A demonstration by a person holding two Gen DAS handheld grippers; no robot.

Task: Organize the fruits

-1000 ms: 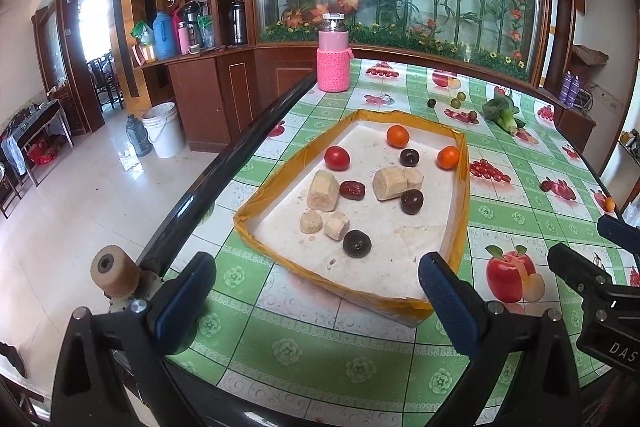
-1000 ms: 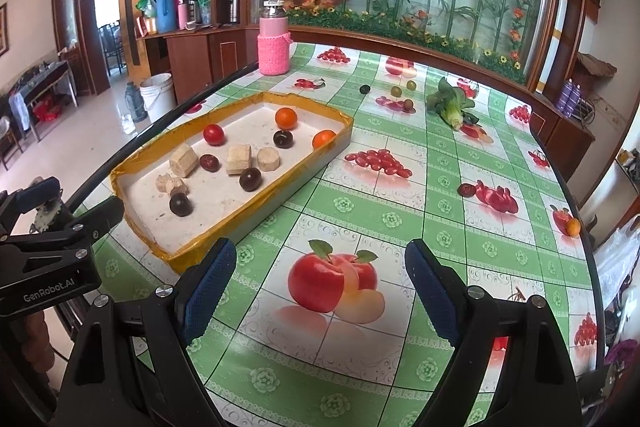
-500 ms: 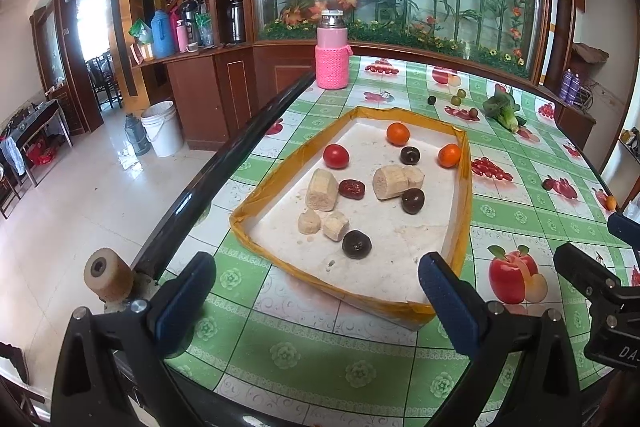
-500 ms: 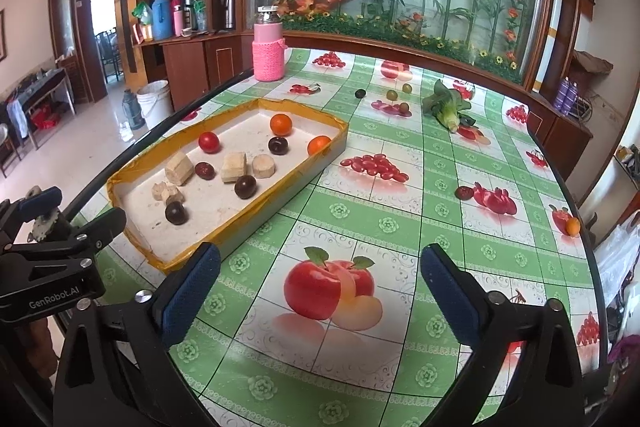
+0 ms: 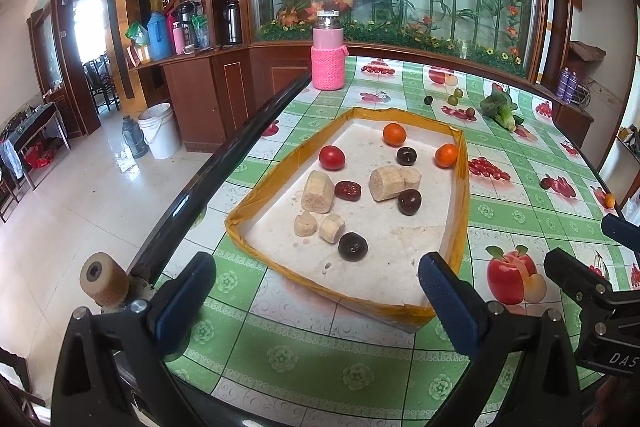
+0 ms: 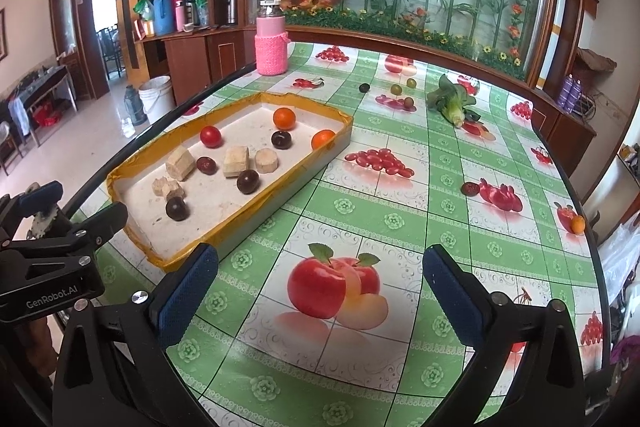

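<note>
A shallow tray with a yellow taped rim [image 5: 256,199] [image 6: 344,121] sits on the green fruit-print table. In it lie a red tomato [image 5: 331,157], two oranges [image 5: 394,134], dark round fruits [image 5: 352,246], a red date [image 5: 347,190] and beige banana chunks [image 5: 317,186]. Loose small fruits [image 6: 396,89] lie far on the table, with one dark fruit [image 6: 469,189] and one small orange [image 6: 577,224] at the right. My left gripper [image 5: 316,295] is open, just short of the tray's near edge. My right gripper [image 6: 320,291] is open above a printed apple, right of the tray.
A pink knit-covered bottle [image 5: 328,57] stands at the table's far left. A green leafy vegetable [image 6: 454,105] lies far right. The table's black edge [image 5: 224,163] runs along the left, with floor, a white bucket [image 5: 160,131] and cabinets beyond.
Both grippers have drawn back and risen slightly, so the tray looks a little farther off. The right gripper's jaws have opened wider. Nothing in the tray moved.
</note>
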